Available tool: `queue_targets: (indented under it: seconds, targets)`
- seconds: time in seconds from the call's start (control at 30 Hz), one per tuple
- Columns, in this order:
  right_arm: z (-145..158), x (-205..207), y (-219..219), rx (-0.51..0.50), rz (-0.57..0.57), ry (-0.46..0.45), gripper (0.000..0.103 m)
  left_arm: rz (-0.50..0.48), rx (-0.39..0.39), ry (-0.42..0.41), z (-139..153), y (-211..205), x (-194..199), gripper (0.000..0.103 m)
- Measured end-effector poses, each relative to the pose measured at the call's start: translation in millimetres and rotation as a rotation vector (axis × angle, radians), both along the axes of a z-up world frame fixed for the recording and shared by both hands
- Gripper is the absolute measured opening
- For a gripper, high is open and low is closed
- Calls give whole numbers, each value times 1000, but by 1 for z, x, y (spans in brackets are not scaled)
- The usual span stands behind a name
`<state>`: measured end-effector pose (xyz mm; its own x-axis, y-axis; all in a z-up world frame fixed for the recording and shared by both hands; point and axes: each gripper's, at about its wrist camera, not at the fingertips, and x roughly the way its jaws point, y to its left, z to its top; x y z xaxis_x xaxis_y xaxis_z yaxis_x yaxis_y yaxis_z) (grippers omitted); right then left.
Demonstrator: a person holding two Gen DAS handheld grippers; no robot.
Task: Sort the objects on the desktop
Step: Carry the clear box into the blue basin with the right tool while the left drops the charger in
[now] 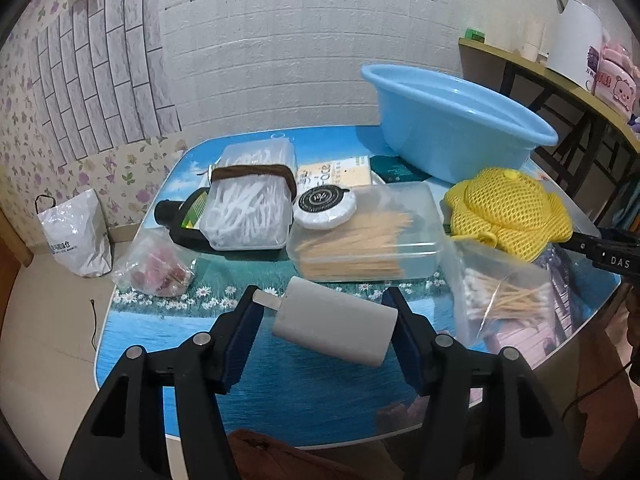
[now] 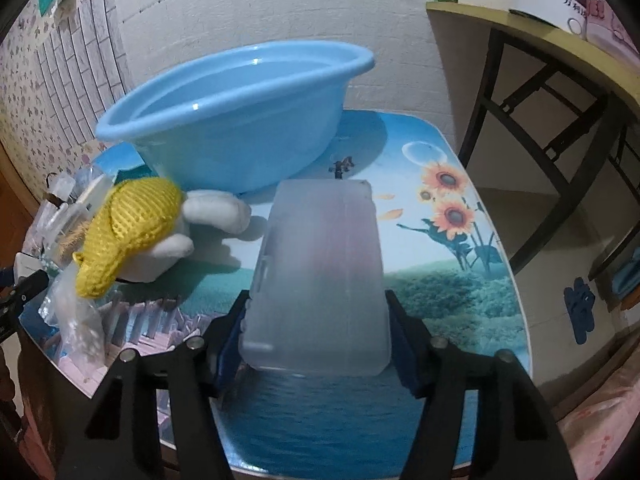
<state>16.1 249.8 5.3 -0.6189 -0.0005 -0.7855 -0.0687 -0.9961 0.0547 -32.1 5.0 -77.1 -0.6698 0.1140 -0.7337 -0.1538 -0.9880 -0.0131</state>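
In the left wrist view my left gripper (image 1: 323,295) is shut on a white charger block (image 1: 334,326); its metal prong meets the left pad and its far end meets the right pad, above the picture-printed table (image 1: 304,396). In the right wrist view my right gripper (image 2: 317,296) is shut on a frosted translucent plastic box (image 2: 320,276), which points away toward the blue basin (image 2: 240,128). The basin (image 1: 456,120) stands at the table's back right.
Across the table lie a box of floss picks (image 1: 248,208), a round soap (image 1: 324,206), a clear box of wooden sticks (image 1: 360,240), a bag of cotton swabs (image 1: 500,296), a bag of pink items (image 1: 156,272) and a yellow-netted plush toy (image 2: 128,232). A shelf (image 2: 540,40) stands right.
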Motion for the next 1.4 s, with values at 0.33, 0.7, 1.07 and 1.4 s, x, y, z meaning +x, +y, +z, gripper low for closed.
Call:
queue_targets:
  seconds: [0.33, 0.7, 1.07, 1.4]
  targets:
    - [50, 17, 3, -29, -4, 146, 60, 4, 24, 46, 27, 3, 4, 61]
    - [95, 29, 9, 19, -39, 262, 60, -16, 43, 112, 66, 13, -1, 61]
    - [102, 17, 23, -47, -44, 287, 60, -48, 42, 112, 76, 28, -21, 61]
    - [106, -26, 3, -65, 66, 315, 60, -138, 33, 168, 102, 69, -60, 61]
